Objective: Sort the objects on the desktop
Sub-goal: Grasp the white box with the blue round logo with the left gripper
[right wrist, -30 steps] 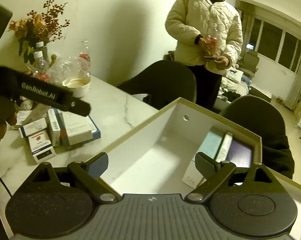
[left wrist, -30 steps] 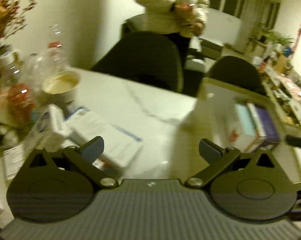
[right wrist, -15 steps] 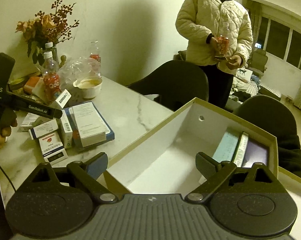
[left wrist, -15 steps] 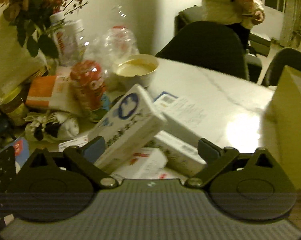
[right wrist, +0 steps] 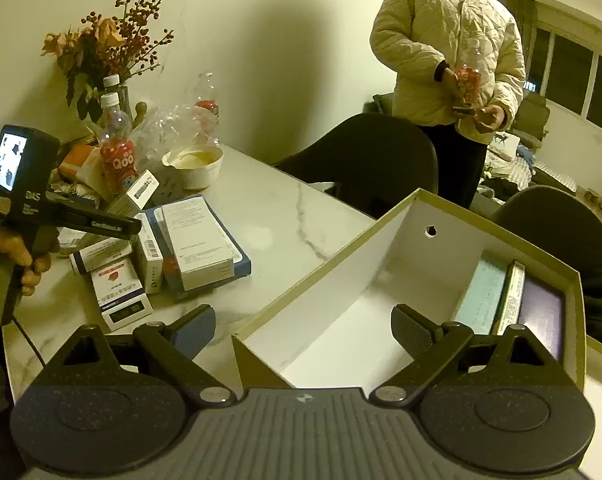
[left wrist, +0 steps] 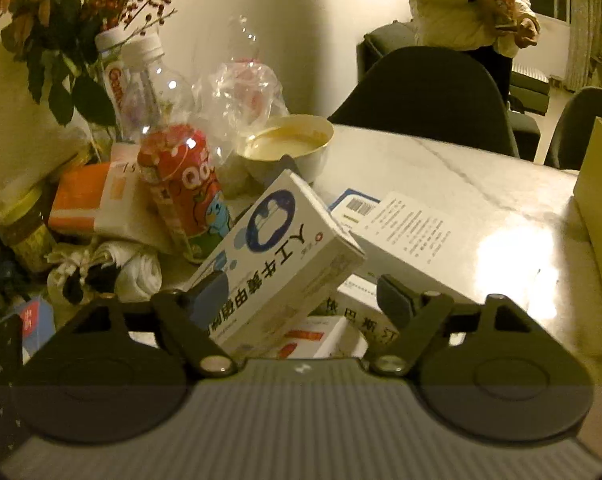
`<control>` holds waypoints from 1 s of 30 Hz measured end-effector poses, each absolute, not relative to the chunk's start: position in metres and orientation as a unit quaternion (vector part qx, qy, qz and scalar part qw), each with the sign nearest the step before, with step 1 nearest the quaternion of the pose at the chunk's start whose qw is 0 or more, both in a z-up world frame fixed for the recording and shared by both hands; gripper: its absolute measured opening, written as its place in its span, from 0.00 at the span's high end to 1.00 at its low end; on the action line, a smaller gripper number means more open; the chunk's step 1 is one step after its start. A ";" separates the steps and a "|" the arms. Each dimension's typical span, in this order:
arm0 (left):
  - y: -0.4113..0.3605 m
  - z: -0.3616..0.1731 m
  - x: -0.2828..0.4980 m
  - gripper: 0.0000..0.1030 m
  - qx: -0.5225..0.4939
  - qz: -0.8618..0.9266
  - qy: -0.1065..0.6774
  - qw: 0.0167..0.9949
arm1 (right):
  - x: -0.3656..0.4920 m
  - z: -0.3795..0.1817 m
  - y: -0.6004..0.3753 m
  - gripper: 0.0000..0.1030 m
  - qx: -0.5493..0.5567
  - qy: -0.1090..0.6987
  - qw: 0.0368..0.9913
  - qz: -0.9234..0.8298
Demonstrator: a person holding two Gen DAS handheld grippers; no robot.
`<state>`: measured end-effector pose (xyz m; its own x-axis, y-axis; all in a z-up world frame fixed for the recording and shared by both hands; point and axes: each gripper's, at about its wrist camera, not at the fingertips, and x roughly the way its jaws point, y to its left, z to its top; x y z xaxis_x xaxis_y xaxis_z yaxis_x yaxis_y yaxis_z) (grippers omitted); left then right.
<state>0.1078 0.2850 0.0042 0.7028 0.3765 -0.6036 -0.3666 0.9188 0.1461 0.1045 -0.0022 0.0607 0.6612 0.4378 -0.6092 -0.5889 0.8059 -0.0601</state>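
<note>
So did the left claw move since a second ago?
Yes. The left claw swung away from the cardboard box toward the bowl, and is closing around the blue-and-white box.

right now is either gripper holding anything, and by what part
Nothing is firmly held. The left gripper is closing around the lower end of the tilted white-and-blue medicine box, but its right pad is clear of it. The right gripper is open above the cardboard box.

The left hand-held gripper tilts downward, jaws closing; the right hand-held gripper gapes wide.
</note>
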 end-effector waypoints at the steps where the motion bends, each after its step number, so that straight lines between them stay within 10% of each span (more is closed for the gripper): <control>1: 0.284 0.003 0.109 0.25 0.013 0.203 0.326 0.923 | 0.105 0.060 -0.001 0.07 -0.127 0.298 0.902 0.285; 30: 0.310 0.024 0.085 0.71 -0.021 0.276 0.258 0.926 | 0.107 0.056 0.014 0.07 -0.128 0.304 0.894 0.302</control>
<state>0.0845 0.3099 0.0237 0.7144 0.5011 -0.4884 -0.5226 0.8463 0.1038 0.1074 0.0136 0.0555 0.6321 0.4631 -0.6213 -0.6185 0.7845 -0.0446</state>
